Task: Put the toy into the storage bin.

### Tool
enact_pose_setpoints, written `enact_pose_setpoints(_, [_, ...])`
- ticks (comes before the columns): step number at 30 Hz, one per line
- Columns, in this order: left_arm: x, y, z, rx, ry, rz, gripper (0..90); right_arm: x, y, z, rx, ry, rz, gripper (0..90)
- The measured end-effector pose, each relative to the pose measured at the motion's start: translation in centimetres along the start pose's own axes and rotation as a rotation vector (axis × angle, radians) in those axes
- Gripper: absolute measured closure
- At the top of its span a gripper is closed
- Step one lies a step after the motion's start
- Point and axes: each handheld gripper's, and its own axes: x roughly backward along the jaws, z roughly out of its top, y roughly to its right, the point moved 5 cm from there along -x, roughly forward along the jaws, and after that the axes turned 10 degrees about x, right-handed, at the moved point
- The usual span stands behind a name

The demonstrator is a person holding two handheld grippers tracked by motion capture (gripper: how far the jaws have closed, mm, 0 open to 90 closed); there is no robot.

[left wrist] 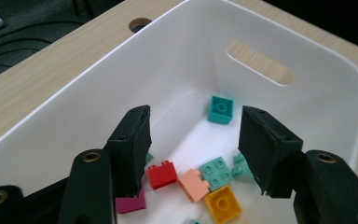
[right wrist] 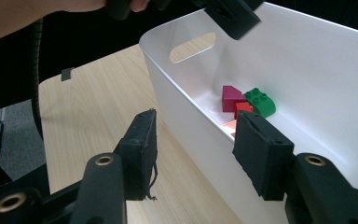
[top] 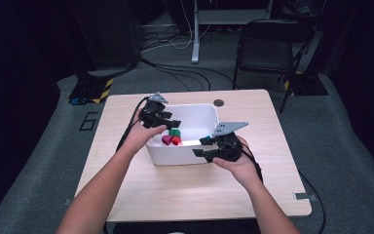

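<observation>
The table (top: pixel 195 190) is lit evenly from above in the high view, while the room around it is left in near darkness, the far corners swallowed by black. Soft, short shadows are cast under the forearms. The white bin (top: pixel 175 157) is rendered bright, almost washed out along its rim. In the left gripper view, the bin's inner wall (left wrist: pixel 279 121) is seen pale and slightly bluish, with gentle shading and no hard glare. The near jaw mounts are blurred in both gripper views. Straight table edges are bowed slightly toward the frame borders.
</observation>
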Motion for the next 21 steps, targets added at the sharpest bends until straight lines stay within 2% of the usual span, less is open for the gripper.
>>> enact_pose_setpoints(5, [1.8, 0.2, -1.1, -0.016, 0.014, 0.01, 42.2, -0.2, -0.2, -0.2, 0.005, -0.013, 0.005, 48.3])
enact_pose_setpoints(8, [2.6, 0.0, -1.9, -0.008, 0.025, 0.017, 42.2, -0.2, -0.2, -0.3, 0.01, -0.016, 0.006, 48.3])
enact_pose_setpoints(12, [3.7, -0.1, -3.2, -0.012, 0.03, 0.022, 42.2, -0.2, -0.3, -0.4, 0.002, -0.021, 0.0, 48.3])
enact_pose_setpoints(21, [6.1, -0.3, -6.4, -0.016, 0.066, 0.049, 41.6, -0.4, -0.7, -0.6, 0.026, -0.022, 0.013, 47.9])
